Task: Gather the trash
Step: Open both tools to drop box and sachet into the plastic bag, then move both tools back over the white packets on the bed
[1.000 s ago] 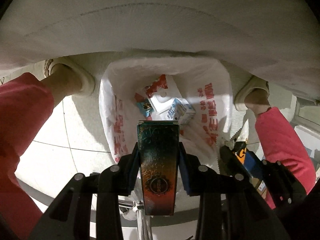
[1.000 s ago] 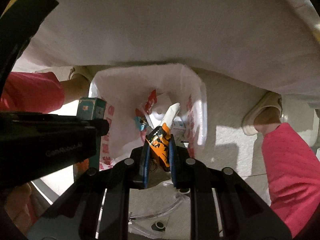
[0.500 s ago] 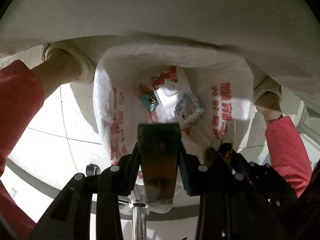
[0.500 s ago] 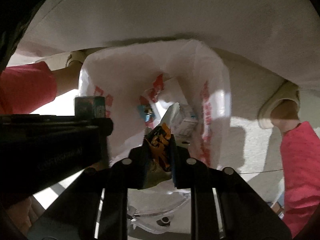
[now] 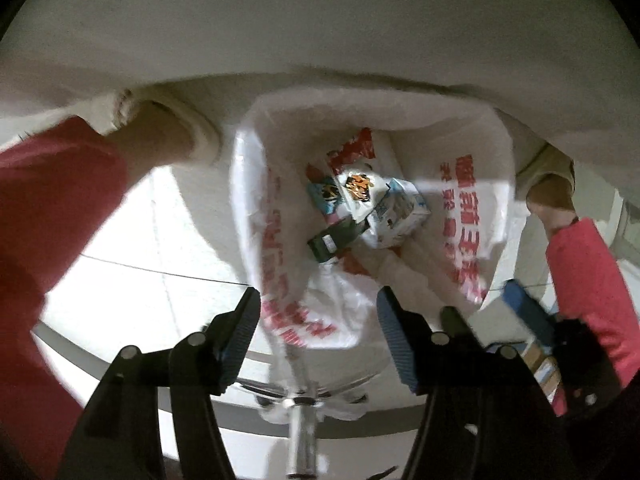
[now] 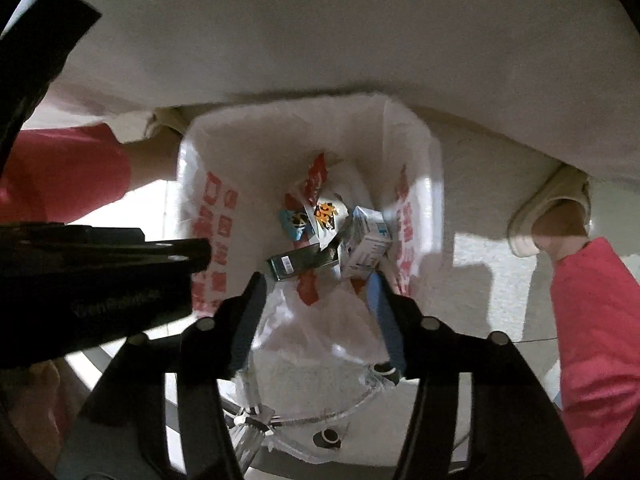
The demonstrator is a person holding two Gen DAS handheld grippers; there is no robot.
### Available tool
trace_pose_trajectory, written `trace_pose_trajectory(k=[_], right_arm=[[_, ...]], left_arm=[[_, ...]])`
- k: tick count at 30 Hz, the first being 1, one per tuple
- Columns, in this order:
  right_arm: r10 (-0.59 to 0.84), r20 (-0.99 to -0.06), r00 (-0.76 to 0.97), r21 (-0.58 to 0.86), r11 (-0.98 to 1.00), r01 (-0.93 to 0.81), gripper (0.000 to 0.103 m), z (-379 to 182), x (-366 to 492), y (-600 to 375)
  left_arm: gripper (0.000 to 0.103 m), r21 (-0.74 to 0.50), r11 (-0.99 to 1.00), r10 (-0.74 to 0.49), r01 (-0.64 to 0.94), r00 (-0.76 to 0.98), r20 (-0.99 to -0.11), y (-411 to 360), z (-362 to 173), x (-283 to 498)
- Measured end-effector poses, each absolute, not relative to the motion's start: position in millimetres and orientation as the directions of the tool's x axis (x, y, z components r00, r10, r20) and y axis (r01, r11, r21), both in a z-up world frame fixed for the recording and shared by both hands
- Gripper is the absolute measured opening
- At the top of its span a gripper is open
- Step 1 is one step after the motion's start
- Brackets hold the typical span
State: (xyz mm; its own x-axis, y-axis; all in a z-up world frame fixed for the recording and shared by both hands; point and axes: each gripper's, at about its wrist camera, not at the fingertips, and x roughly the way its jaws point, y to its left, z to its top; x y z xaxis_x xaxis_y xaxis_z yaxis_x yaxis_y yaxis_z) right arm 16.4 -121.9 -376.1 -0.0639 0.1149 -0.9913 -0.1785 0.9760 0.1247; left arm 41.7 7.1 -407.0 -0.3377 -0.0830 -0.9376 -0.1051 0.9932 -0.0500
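Both grippers hang jaws wide over the white plastic bag with red print (image 5: 460,216), left gripper (image 5: 318,312) and right gripper (image 6: 316,292) holding nothing. Down inside: dark green box (image 5: 334,240), blue-white carton (image 5: 398,212) to its right, orange-printed wrapper (image 5: 360,188) farther in.
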Motion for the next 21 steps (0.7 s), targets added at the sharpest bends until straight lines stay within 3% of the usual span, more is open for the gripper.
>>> trace_pose_trajectory(k=[4, 7, 10, 14, 17, 21], right_arm=[[0.18, -0.984, 0.015, 0.175, 0.973, -0.153, 0.064, -319.7, 3.4, -132.8], [0.213, -0.973, 0.091, 0.2, 0.971, -0.132, 0.074, -269.4, 3.0, -142.7], [0.22, -0.951, 0.219, 0.197, 0.972, -0.125, 0.075, -213.3, 14.1, -146.9], [0.188, -0.91, 0.369, 0.126, 0.974, -0.187, 0.081, -143.0, 36.4, -137.7], [0.206, -0.869, 0.449, 0.121, 0.97, -0.211, 0.085, -98.3, 60.6, -133.1], [0.173, -0.821, 0.544, 0.068, 0.976, -0.209, 0.087, -49.2, 91.8, -133.6]], left_arm=[[0.061, -0.09, 0.995, -0.097, -0.039, -0.274, -0.957, 13.2, -352.7, 30.9], [0.068, -0.098, 0.995, -0.092, 0.015, -0.21, -0.973, 23.8, -304.8, 34.3], [0.071, -0.093, 0.994, -0.084, 0.062, -0.13, -0.988, 35.8, -256.7, 51.4], [0.086, -0.101, 0.989, -0.104, 0.108, 0.02, -0.994, 55.4, -182.9, 88.1], [0.088, -0.153, 0.985, -0.159, 0.08, 0.08, -0.984, 73.9, -138.2, 121.3], [0.088, -0.122, 0.991, -0.128, 0.049, 0.157, -0.979, 93.4, -90.2, 160.2]])
